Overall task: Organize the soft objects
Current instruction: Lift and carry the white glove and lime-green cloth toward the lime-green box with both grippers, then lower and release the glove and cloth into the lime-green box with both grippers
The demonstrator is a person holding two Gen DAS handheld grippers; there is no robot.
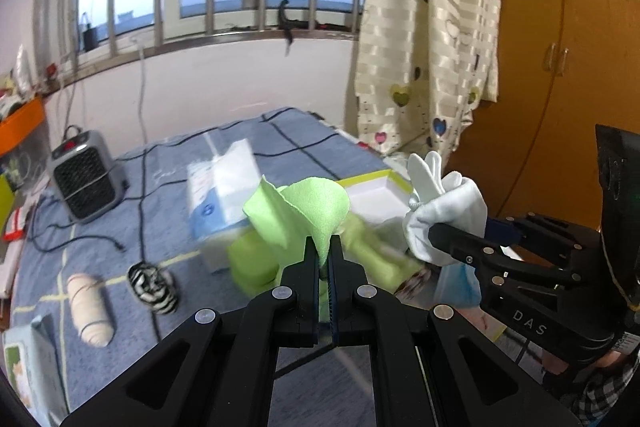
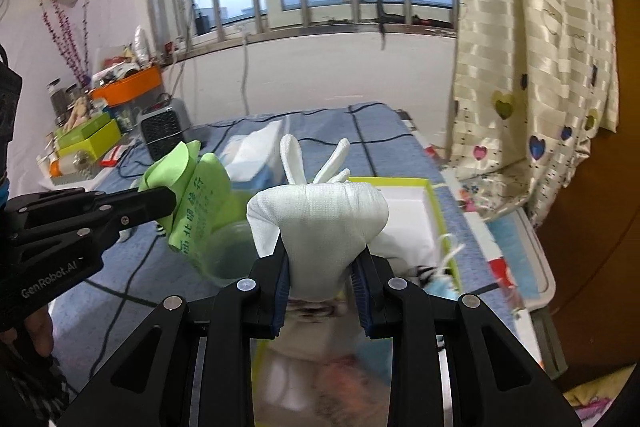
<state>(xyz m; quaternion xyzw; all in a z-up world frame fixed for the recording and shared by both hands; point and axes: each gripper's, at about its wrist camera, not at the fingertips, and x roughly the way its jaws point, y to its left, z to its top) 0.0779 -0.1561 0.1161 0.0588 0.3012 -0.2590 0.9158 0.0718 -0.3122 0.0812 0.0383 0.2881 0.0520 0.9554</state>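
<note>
My left gripper (image 1: 323,247) is shut on a light green cloth (image 1: 298,211), which stands up in a loose cone above the jaws; the same cloth (image 2: 192,195) shows printed characters in the right wrist view. My right gripper (image 2: 322,259) is shut on a bunched white glove (image 2: 320,211), its fingers pointing up. In the left wrist view that glove (image 1: 444,203) hangs to the right, pinched by the right gripper (image 1: 434,233). Both are held above a blue checked bedspread (image 1: 100,267). A white box with a yellow-green rim (image 2: 436,211) lies just beyond the glove.
On the bedspread lie a zebra-striped sock roll (image 1: 152,287), a cream roll (image 1: 90,311), a tissue box (image 1: 224,195), a grey heater (image 1: 82,175) and black cables. A translucent green cup (image 2: 230,251) sits under the cloth. A heart-print curtain (image 2: 532,67) and wooden wardrobe (image 1: 568,47) stand right.
</note>
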